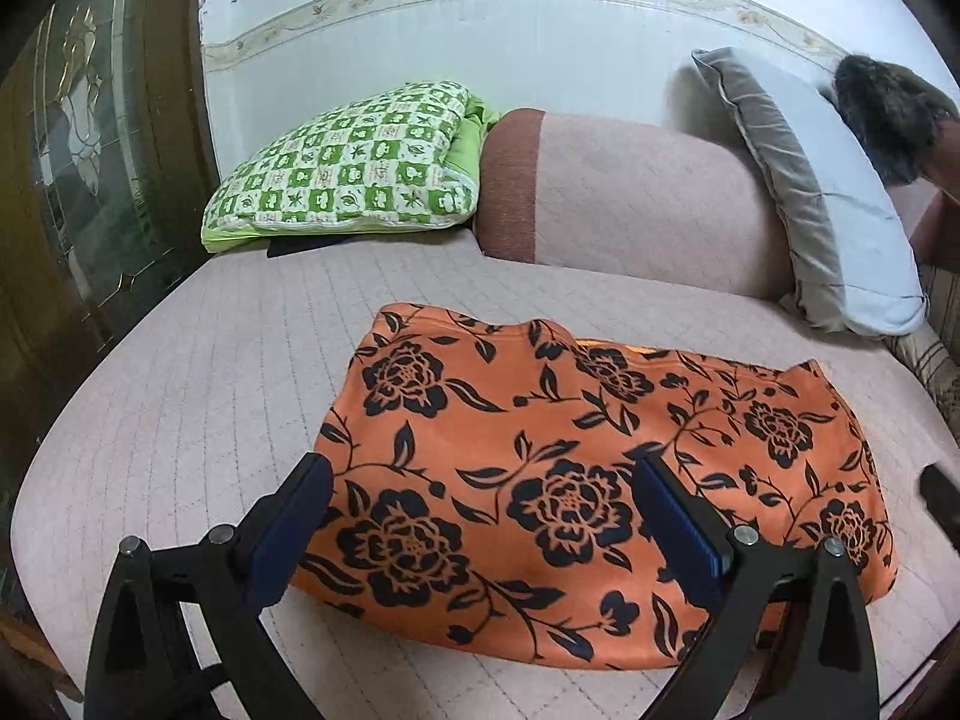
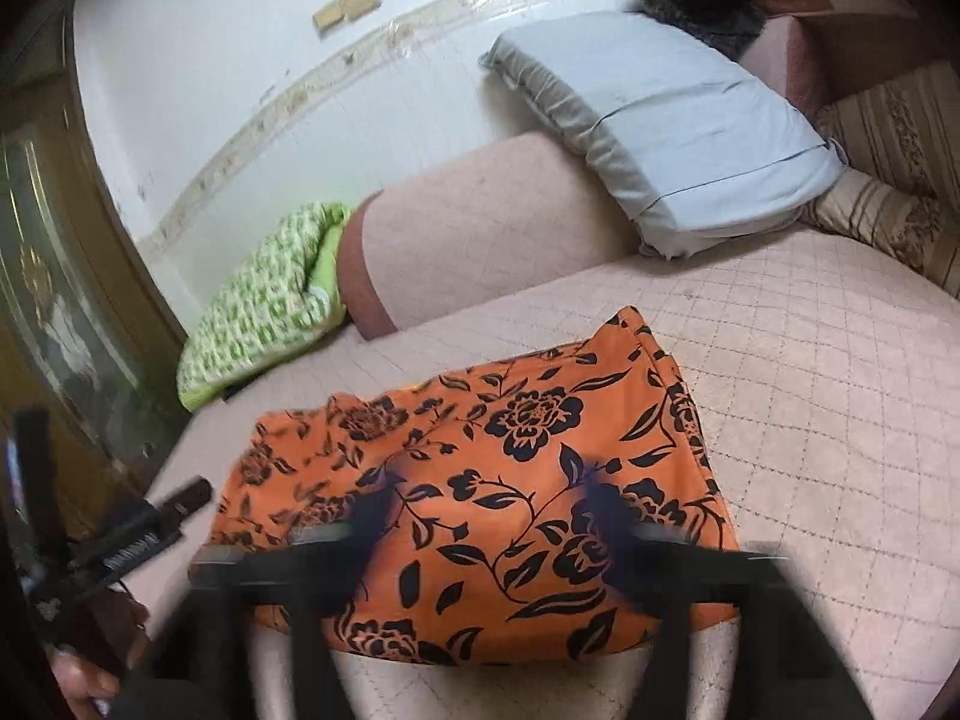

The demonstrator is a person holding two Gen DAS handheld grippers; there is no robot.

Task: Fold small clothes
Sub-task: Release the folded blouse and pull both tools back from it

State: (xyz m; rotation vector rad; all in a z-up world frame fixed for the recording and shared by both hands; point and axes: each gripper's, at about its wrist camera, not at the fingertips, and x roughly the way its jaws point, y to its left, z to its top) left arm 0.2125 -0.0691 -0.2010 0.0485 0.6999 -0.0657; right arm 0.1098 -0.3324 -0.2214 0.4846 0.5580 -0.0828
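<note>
While both grippers hang above the near edge of the bed, one orange floral garment [image 1: 588, 480] lies folded flat on the pink quilted bedspread [image 1: 180, 396], just ahead of and below them. Its long axis runs left to right across both views, so each hand faces a long side rather than an end. Starting at the left, the left gripper [image 1: 480, 480] stands wide, nothing between its blue pads, over the garment's left half; it seems the nearer one to the left end. Further right, the right gripper [image 2: 486, 498] is blurred, but its two fingers are set well apart with only cloth seen beyond them, no grip; it sits over the right half. By my reading the next fold would need each hand to take its own end.

Counted: one garment, two grippers, one green checked cushion [image 1: 354, 162], one grey-blue pillow [image 1: 822, 198], one pink bolster [image 1: 648, 198].
</note>
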